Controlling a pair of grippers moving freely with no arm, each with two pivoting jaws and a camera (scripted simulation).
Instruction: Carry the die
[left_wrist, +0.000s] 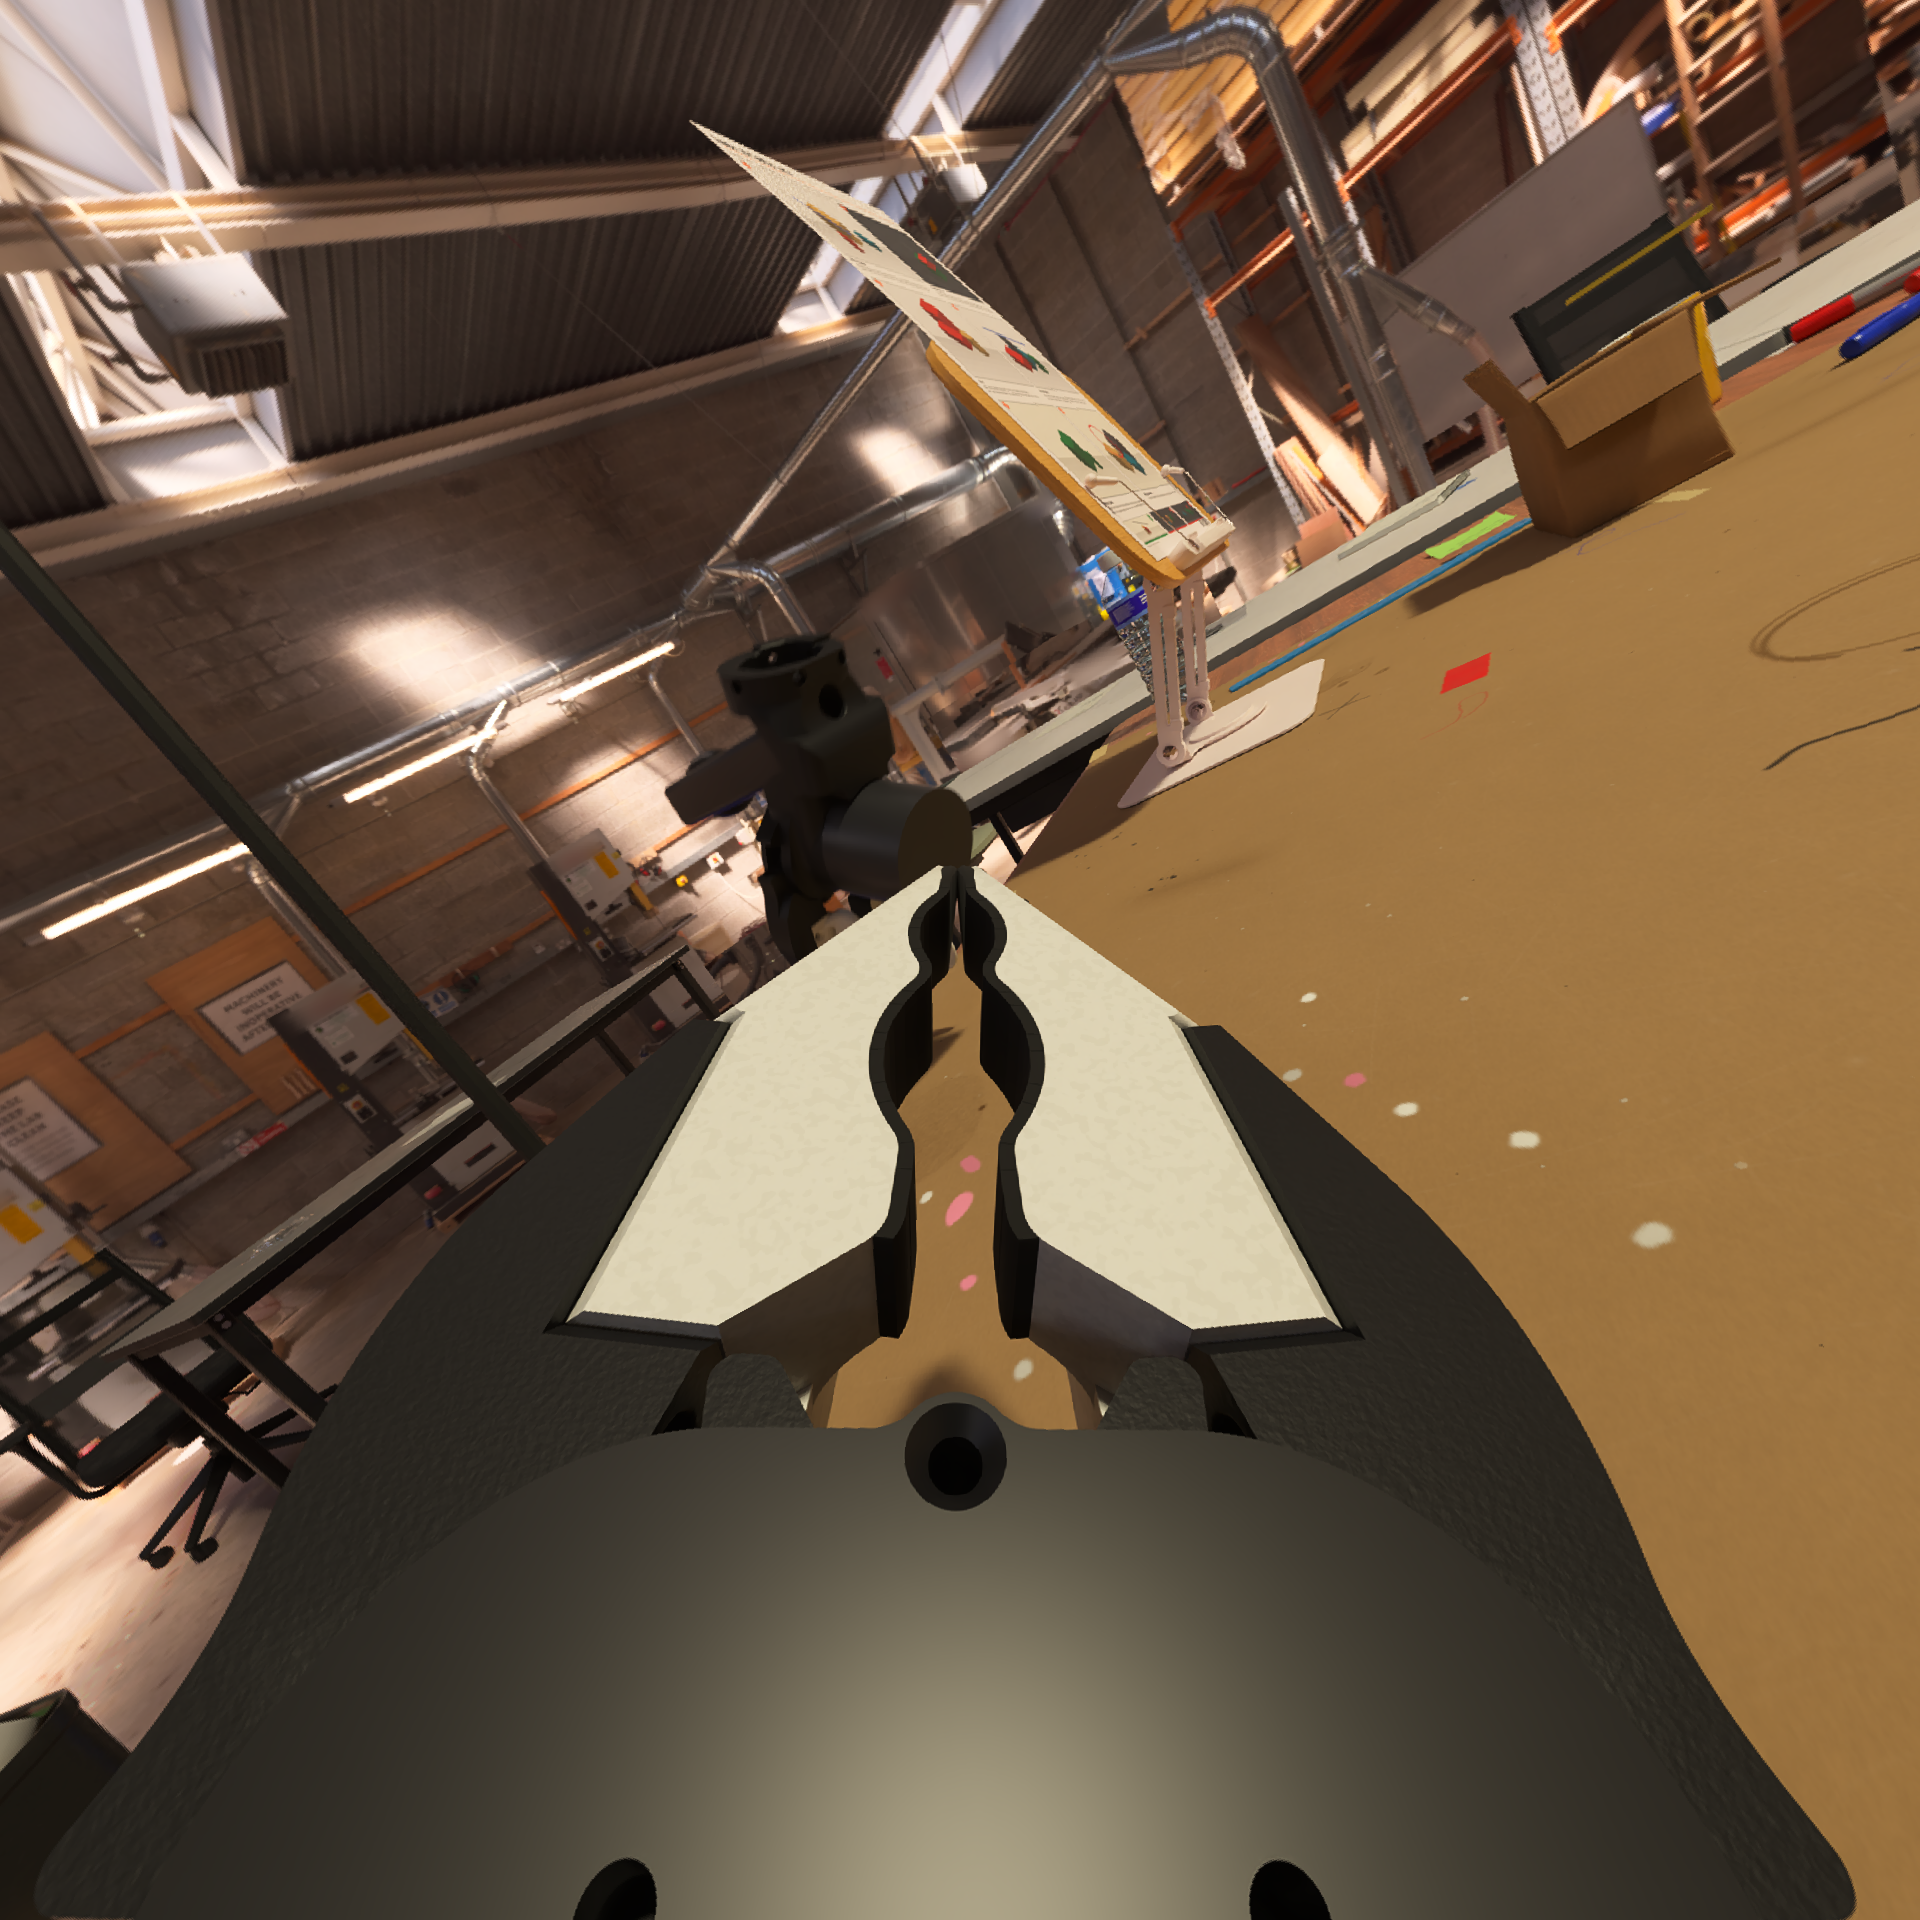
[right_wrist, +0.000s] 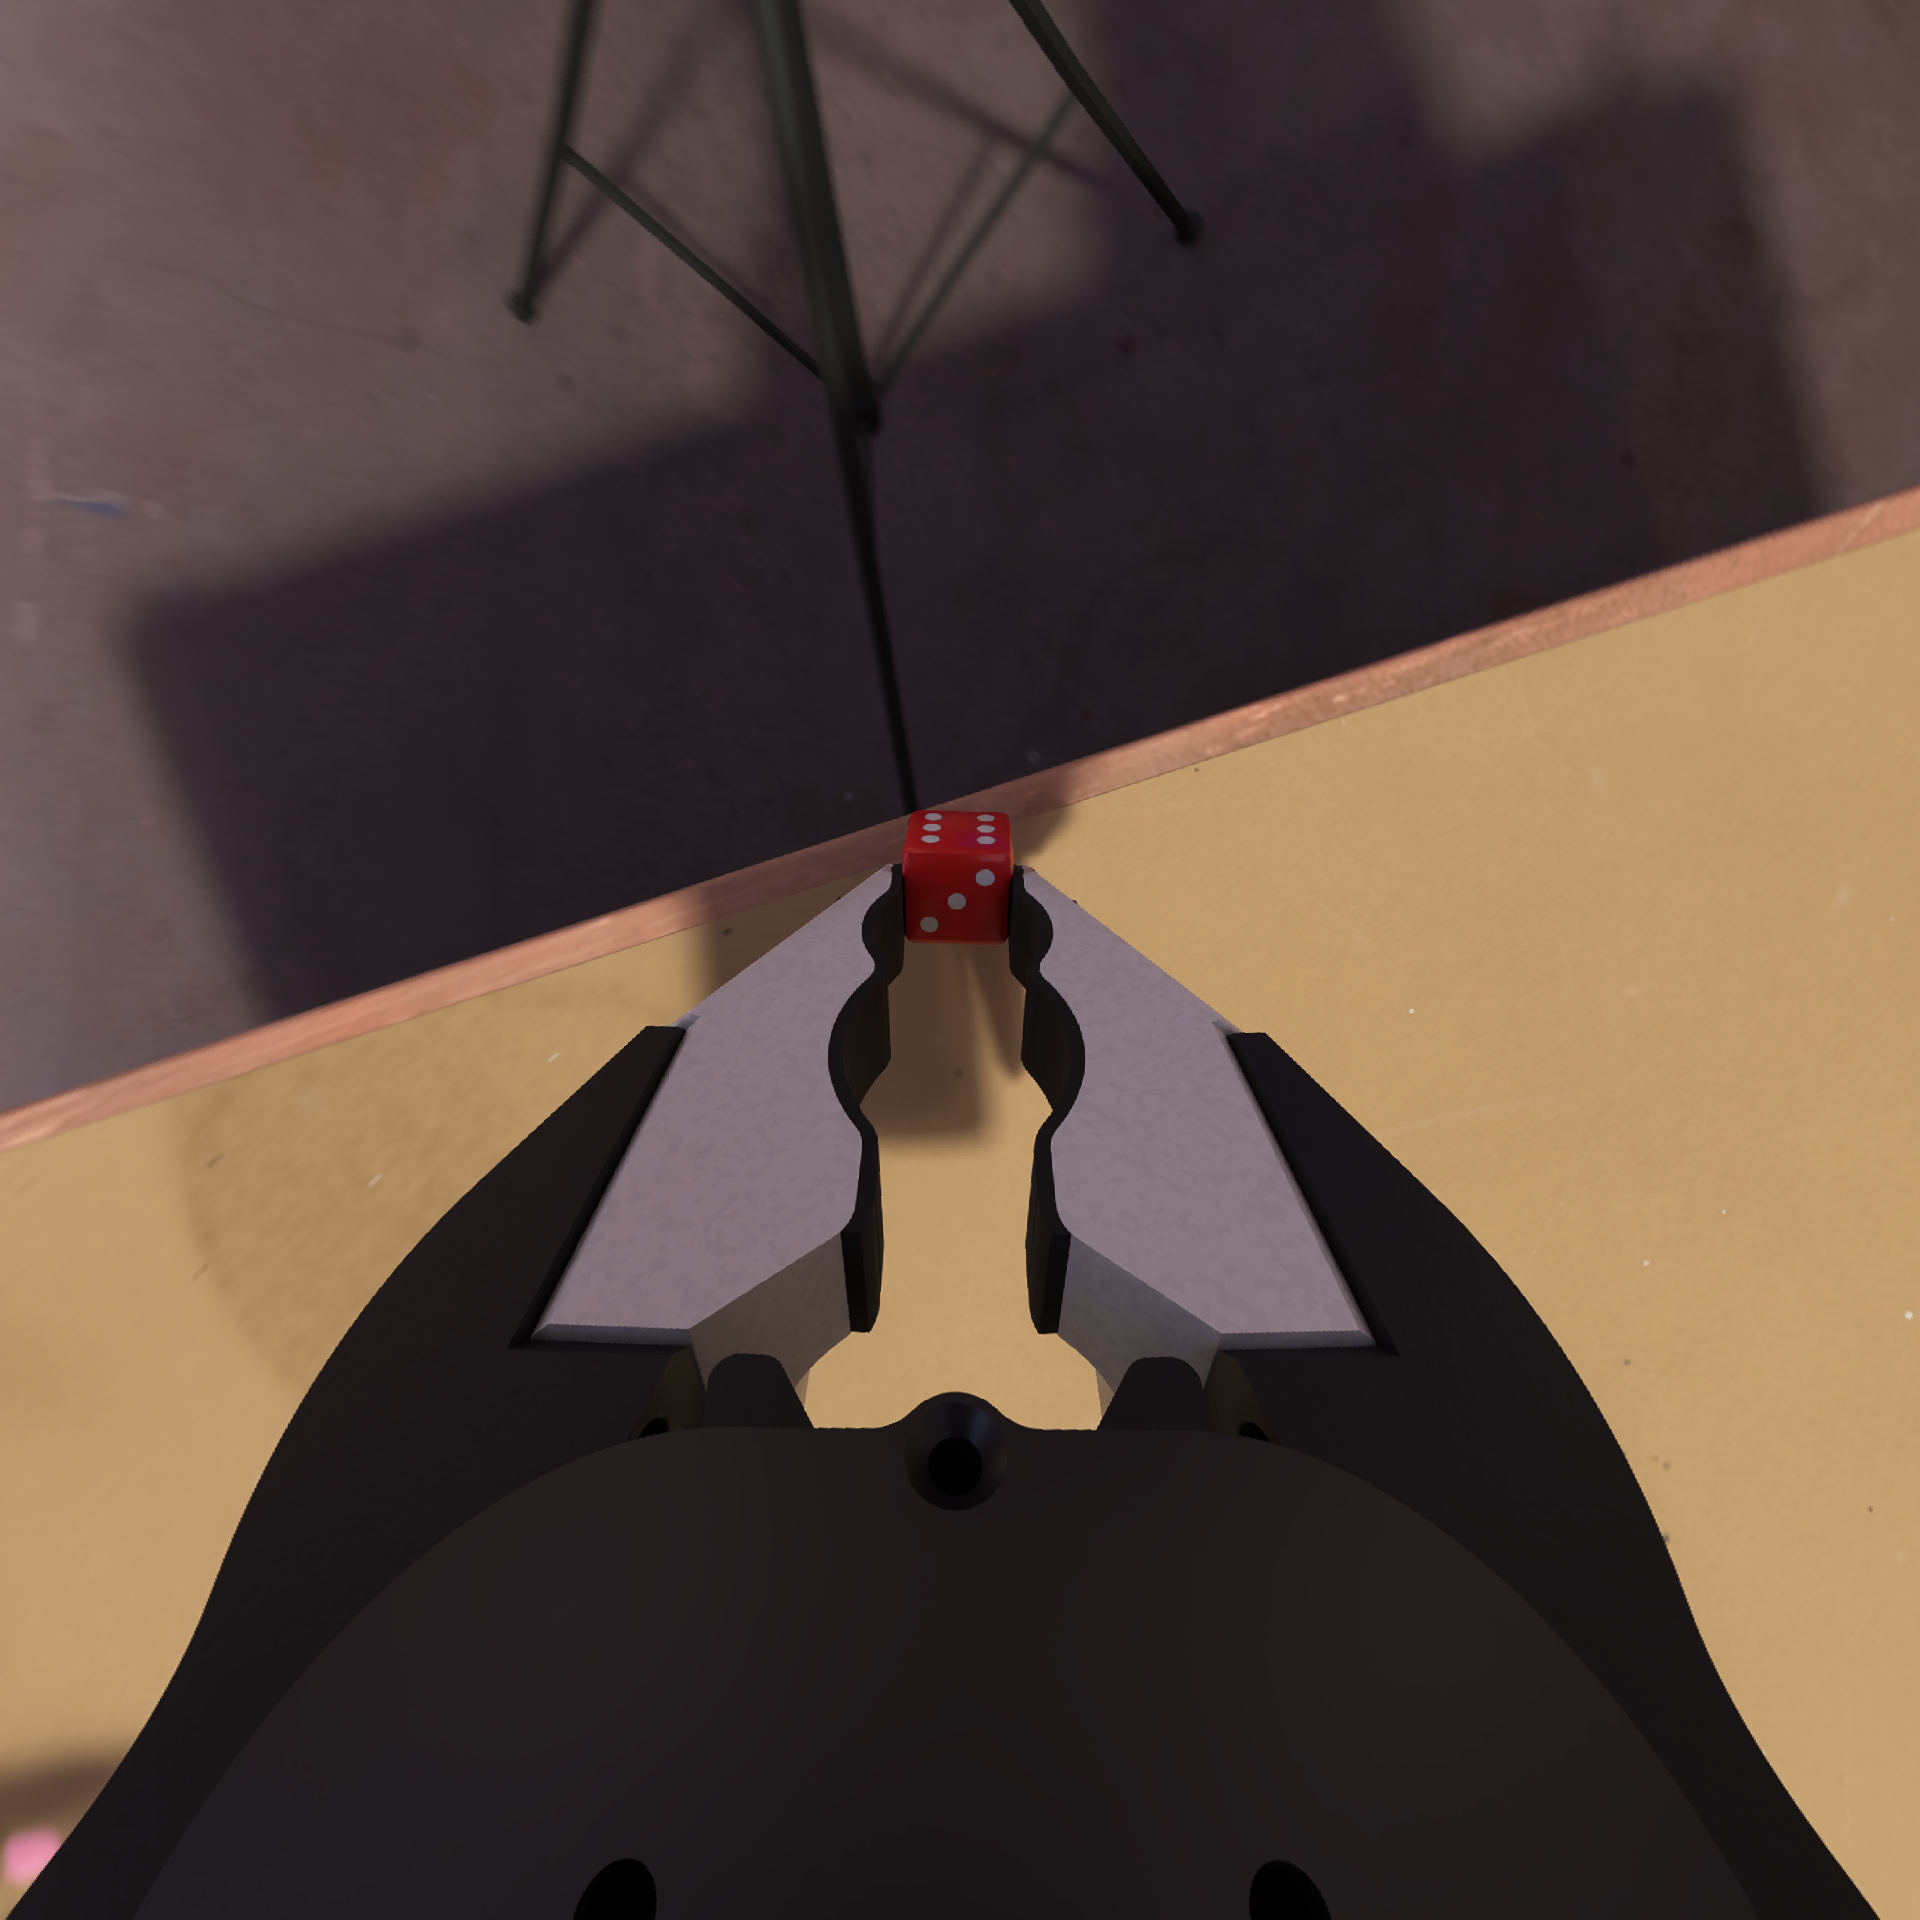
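Dark housing fills the lower part of each wrist view, with two pale fingers running forward from it. On the right gripper (right_wrist: 957, 894) the jaws are clamped on a small red die (right_wrist: 957, 878), pinched at the very fingertips (right_wrist: 1023, 899). The die's upper face shows six white pips and the face toward the camera shows three on a diagonal. It sits right at the line of the bench (right_wrist: 1455, 1039) edge, a tan board with a reddish-brown rim; whether it touches the surface or hangs just above it cannot be told, though a soft shadow lies on the board between the fingers. Beyond the edge, well below, a dull purplish floor (right_wrist: 312, 416) carries the thin black legs of a stand (right_wrist: 831, 312), whose pole rises toward the die.

The left gripper (left_wrist: 956, 883) has its jaws together at the tips, with nothing between them; only the wavy gap farther back lets the brown bench top show through, dotted with pink and white paint flecks. Just past its tips, off the bench edge, the other gripper's dark body (left_wrist: 821, 769) hangs, seen from behind. Farther along the bench stand a tilted board with coloured pictures on a white stand (left_wrist: 1081, 416), a small red patch (left_wrist: 1466, 672), an open cardboard box (left_wrist: 1621, 426), and red and blue markers (left_wrist: 1860, 317) at the far edge. A workshop with brick walls, strip lights and shelving lies behind.
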